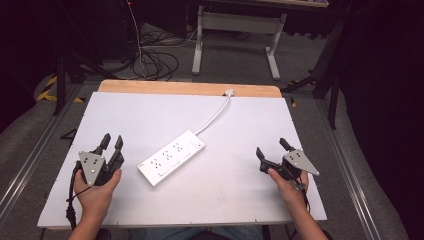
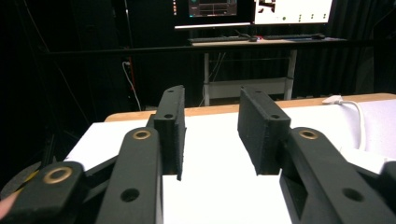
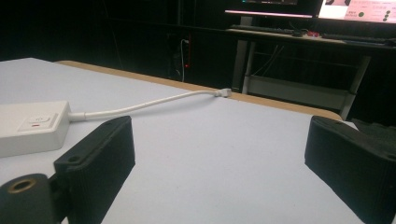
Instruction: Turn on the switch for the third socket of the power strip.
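1. Power strip (image 1: pixel 172 157), white and long, lies flat and diagonal on the white table (image 1: pixel 150 115), between the two hand-held grippers and touched by neither.

2. Its white cord (image 1: pixel 216 115) runs from the far end of the strip, ahead of both grippers, to a plug (image 1: pixel 229 92) at the wooden far edge of the table.

3. The left gripper (image 1: pixel 112 142), held in the person's left hand (image 1: pixel 96 192) near the table's left edge, points forward over the bare surface; the strip sits to its right, near but apart.

4. In the left gripper view, the left gripper (image 2: pixel 211 135) has its jaws drawn in to a narrow gap with nothing between them but table; the cord shows far off to the right.

5. The right gripper (image 1: pixel 270 147), held in the person's right hand (image 1: pixel 287 182) near the table's right edge, also points forward, with the strip well off to its left.

6. In the right gripper view, the right gripper (image 3: pixel 219 154) has its jaws spread wide and empty; the switch end of the strip (image 3: pixel 30 126) lies just beyond and left of its left jaw, and the cord curves away ahead of it.

7. Beyond the table, ahead of both grippers, stand a desk (image 1: pixel 240 20) and a tangle of dark cables (image 1: pixel 155 60) on the floor.
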A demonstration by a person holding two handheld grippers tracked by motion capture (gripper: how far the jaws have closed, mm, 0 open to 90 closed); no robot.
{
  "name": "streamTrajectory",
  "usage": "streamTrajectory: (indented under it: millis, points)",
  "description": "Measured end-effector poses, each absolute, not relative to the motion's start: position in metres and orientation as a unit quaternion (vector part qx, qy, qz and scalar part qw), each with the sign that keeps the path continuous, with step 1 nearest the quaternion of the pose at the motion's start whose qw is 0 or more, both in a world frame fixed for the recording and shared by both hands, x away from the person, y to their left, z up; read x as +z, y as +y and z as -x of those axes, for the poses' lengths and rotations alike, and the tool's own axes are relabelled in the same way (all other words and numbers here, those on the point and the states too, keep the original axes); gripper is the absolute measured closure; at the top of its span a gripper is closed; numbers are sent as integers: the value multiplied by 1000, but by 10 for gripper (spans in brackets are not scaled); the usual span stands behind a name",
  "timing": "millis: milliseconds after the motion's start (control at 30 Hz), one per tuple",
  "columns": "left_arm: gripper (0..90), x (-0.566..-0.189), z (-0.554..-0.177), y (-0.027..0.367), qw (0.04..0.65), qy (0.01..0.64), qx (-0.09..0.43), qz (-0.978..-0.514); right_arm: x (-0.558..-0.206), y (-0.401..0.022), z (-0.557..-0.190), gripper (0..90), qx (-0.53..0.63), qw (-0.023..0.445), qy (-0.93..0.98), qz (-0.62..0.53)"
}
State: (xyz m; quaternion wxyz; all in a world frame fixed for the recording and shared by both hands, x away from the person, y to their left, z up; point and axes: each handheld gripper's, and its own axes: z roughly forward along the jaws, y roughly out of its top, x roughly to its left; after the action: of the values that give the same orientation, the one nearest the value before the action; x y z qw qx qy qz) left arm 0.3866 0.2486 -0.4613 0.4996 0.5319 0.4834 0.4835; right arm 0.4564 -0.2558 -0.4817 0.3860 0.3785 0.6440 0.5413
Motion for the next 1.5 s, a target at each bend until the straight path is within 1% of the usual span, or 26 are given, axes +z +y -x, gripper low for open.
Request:
streamTrajectory:
  millis: [467,600,633,733,867,900,933,1067,1367,1500]
  points:
    - [676,-461,-387,250,500,481,484,-534,-482,-256,-456,89,541,385,644,-380]
    - [730,-461,-386,251,503,481,479,-535,-482,-256,-457,90,542,384,644,-380]
    - [730,-461,-386,251,504,481,479,-534,-482,-256,-457,90,542,384,644,-380]
    - [776,-460,-386,251,507,480,476,-536,-482,-256,-456,90,542,385,644,-380]
    - [806,-460,-386,251,507,475,476,-539,-482,-256,-456,90,542,384,644,-380]
    - [832,-460,-386,250,506,475,477,-539,-482,-256,-456,92,542,384,644,-380]
    - [832,-460,-385,251,502,477,481,-538,-482,-256,-456,92,542,384,644,-380]
    - [897,-459,-385,253,501,479,486,-532,-482,-256,-456,99,542,384,644,-378]
    - [899,-457,-383,250,505,461,481,-549,-482,-256,-456,98,543,382,645,-378]
    - [899,-455,-381,246,499,452,476,-566,-482,-256,-456,96,544,381,645,-378]
